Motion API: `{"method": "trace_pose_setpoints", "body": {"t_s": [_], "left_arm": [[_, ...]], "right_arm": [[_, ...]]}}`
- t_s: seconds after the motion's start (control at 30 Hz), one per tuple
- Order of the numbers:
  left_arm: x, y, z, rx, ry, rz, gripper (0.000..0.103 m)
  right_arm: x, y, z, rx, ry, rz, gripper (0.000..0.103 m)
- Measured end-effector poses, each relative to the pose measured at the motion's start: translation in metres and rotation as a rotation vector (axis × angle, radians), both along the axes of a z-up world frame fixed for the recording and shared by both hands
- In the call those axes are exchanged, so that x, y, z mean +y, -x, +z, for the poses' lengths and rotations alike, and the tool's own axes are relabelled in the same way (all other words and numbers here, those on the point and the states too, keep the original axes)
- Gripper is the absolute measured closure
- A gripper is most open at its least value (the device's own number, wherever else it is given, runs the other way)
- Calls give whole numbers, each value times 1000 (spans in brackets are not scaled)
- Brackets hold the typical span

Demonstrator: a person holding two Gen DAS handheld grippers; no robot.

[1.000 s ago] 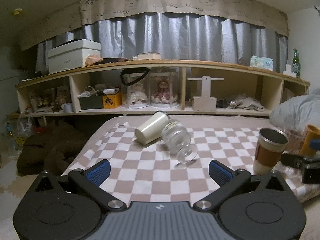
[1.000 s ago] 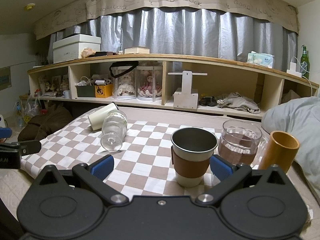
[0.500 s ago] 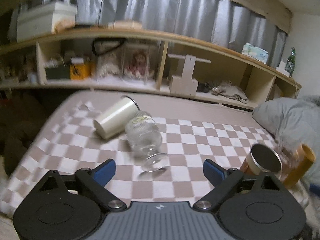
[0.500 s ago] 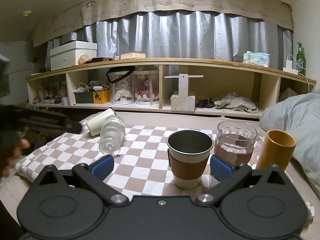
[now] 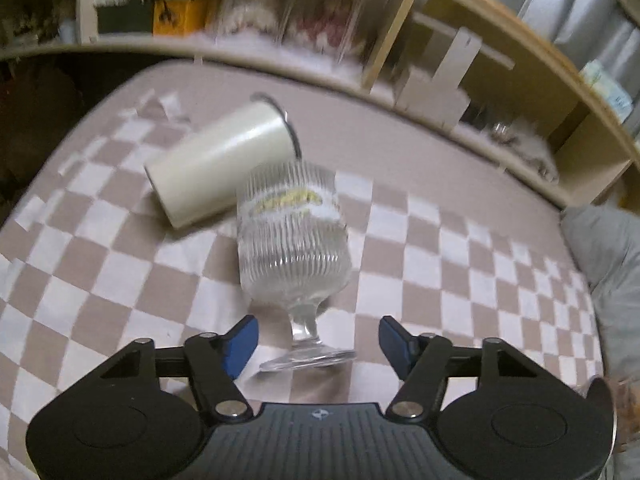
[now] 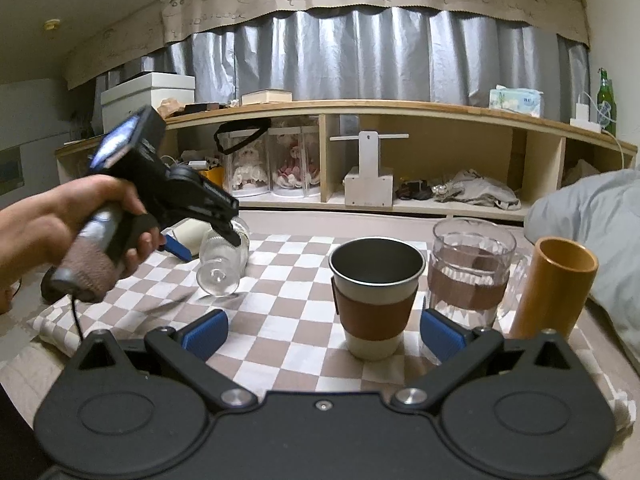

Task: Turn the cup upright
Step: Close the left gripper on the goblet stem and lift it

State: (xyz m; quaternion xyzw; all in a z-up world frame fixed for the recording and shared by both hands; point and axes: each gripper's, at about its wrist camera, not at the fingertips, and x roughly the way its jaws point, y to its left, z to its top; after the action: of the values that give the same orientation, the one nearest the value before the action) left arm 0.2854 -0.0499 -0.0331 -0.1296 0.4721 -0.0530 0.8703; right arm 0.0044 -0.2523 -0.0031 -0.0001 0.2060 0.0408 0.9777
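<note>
A ribbed clear stemmed glass (image 5: 294, 240) lies on its side on the checkered cloth (image 5: 440, 280), foot toward me. A cream cup (image 5: 220, 160) lies on its side just behind it, touching it. My left gripper (image 5: 318, 340) is open, tilted down over the glass, with the stem and foot between its blue fingertips. In the right wrist view the left gripper (image 6: 208, 236) hovers over the glass (image 6: 222, 260). My right gripper (image 6: 324, 332) is open and empty, held back near the table's front.
A steel cup with a brown sleeve (image 6: 376, 296), a glass pitcher (image 6: 472, 272) and an orange tumbler (image 6: 554, 288) stand upright at the right. A wooden shelf (image 6: 400, 200) runs behind the table. A grey pillow (image 6: 592, 224) lies at the far right.
My left gripper has moved forward and tipped down toward the lying glass, so its foot now sits between the fingertips. The right gripper has barely moved.
</note>
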Motion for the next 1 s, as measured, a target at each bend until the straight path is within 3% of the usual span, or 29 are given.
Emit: {"method": "trace_pose_setpoints", "body": {"t_s": [0.1,0.23,0.33,0.77,1.0], "left_arm": [[0,-10,-13,51,6,-6,51],[-3,-11,-12,36,-4,-28,65],[2,-8,-11,56,-22,-8,87],[1,77,-10,64,-103,-231,87],[8,104,-15,25,-76,-234,86]], "right_arm": [[-3,0,-1,4,-15,1,0],[-5,-1,-3,9,-24,9,0],[-6,-1,-4,12,-23,10,0],[-5,13,1,-39,-8,19,0],[-6,14,6,-43,-30,21,0]]}}
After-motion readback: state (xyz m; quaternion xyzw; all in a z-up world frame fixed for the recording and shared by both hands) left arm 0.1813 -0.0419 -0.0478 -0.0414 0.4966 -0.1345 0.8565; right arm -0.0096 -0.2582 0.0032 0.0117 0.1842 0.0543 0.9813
